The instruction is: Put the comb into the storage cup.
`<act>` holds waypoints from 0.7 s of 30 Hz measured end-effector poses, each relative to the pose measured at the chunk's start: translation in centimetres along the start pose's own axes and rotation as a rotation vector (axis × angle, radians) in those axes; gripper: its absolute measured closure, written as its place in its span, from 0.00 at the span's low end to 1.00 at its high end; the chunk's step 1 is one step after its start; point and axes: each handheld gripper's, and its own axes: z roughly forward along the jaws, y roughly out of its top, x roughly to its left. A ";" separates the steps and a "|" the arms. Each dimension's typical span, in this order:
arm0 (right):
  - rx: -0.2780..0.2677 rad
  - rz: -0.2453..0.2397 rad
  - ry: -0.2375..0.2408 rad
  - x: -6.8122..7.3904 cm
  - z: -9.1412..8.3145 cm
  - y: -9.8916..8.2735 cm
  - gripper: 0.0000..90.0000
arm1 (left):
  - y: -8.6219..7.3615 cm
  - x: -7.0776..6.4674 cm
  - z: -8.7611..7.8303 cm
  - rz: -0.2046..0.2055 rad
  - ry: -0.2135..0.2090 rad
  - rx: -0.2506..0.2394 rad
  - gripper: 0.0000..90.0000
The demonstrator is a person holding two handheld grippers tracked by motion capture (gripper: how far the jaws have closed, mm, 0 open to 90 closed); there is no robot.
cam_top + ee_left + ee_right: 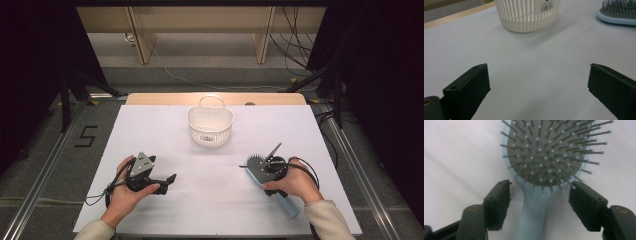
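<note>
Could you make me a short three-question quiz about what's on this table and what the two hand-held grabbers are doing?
1. True or false: the hairbrush lies bristles up on the table.
2. Which gripper has the brush handle between its jaws? A) left gripper B) right gripper
3. What stands at the far middle of the table, with a loop handle?

Key:
1. True; the bristles point up, the blue back is on the white surface.
2. B; its jaws straddle the handle, with gaps on both sides, not yet pressing. The left gripper's jaws are wide apart over bare table.
3. The white slatted basket.
</note>
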 end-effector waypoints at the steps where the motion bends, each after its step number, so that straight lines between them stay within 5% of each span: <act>1: 0.001 -0.002 -0.003 0.0 0.0 0.1 0.40 | 0.0 0.0 0.0 0.001 0.000 0.000 0.04; 21: 0.040 0.064 -0.013 0.2 0.3 0.5 0.54 | 0.0 0.0 0.0 0.000 -0.003 0.001 0.04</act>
